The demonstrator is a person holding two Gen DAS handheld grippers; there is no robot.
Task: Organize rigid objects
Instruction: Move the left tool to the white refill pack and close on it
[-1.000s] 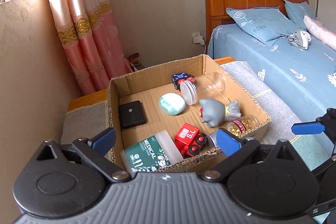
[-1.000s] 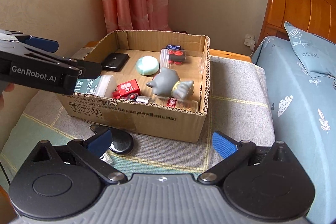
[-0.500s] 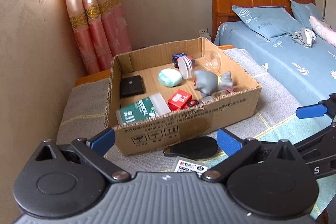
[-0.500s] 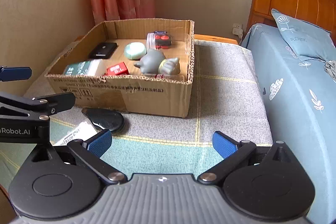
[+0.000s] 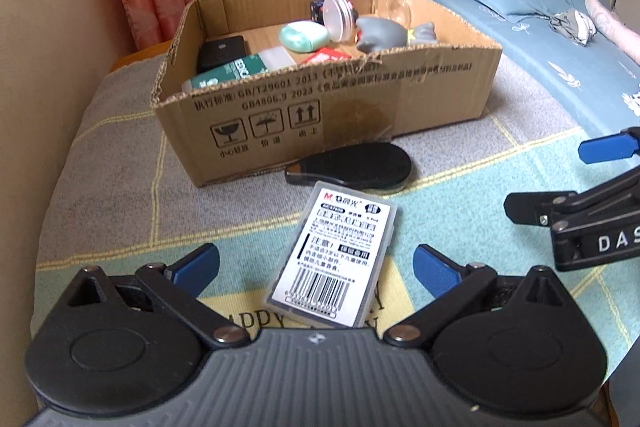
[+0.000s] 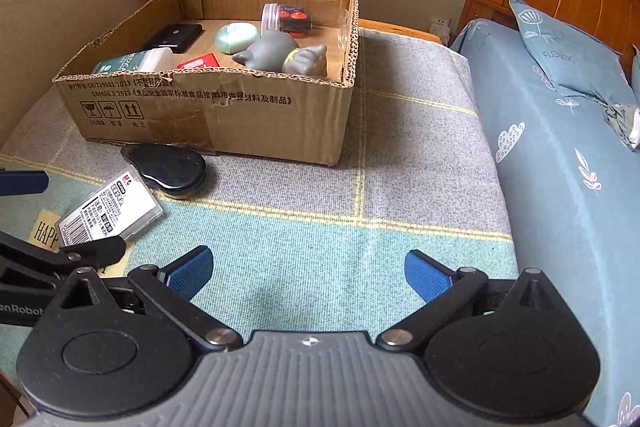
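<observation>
Lying between spread left fingers [image 5: 192,269]: clear case [image 5: 334,255]

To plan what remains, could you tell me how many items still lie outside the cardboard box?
2: a black oval case against the box's front wall, and a clear barcoded case nearer, between the open left gripper's fingers.

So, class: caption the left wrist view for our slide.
Open left gripper hovers over barcoded case before cardboard box.

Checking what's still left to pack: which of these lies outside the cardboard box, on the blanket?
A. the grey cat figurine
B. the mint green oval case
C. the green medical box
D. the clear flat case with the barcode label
D: the barcode-labelled case lies on the blanket in front of the cardboard box, between the open fingers of the left gripper.
</observation>
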